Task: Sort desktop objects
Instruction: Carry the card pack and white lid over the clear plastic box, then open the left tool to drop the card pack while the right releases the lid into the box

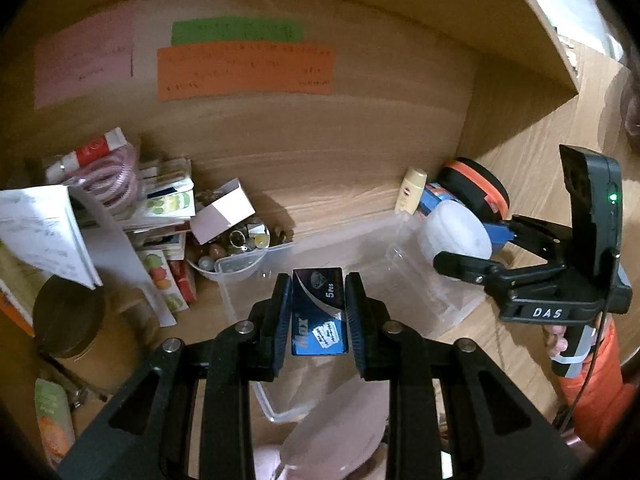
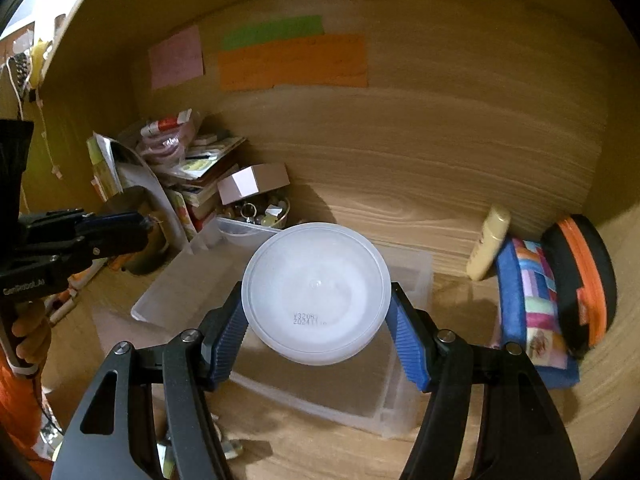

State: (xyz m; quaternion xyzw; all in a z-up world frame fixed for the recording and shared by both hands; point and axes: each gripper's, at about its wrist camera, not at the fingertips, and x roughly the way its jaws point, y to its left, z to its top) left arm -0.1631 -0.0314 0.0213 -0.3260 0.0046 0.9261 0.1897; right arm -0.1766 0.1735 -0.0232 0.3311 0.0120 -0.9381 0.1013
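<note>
My left gripper (image 1: pixel 318 300) is shut on a small blue box (image 1: pixel 318 312) marked "Max 5pcs" and holds it above a clear plastic bin (image 1: pixel 360 248). My right gripper (image 2: pixel 318 300) is shut on a round white plastic jar (image 2: pixel 316 292), bottom facing the camera, above the same bin (image 2: pixel 412 276). In the left wrist view the right gripper (image 1: pixel 468 248) shows at the right with the jar (image 1: pixel 456 236). In the right wrist view the left gripper (image 2: pixel 140 226) shows at the left edge.
A pile of booklets and papers (image 1: pixel 160 208), a pink box (image 1: pixel 222 212) and a bowl of trinkets (image 1: pixel 240 244) stand left. A cream tube (image 2: pixel 490 242), colourful pouch (image 2: pixel 532 300) and black-orange case (image 2: pixel 580 280) lean at the right wall. A brown lidded jar (image 1: pixel 68 316) stands front left.
</note>
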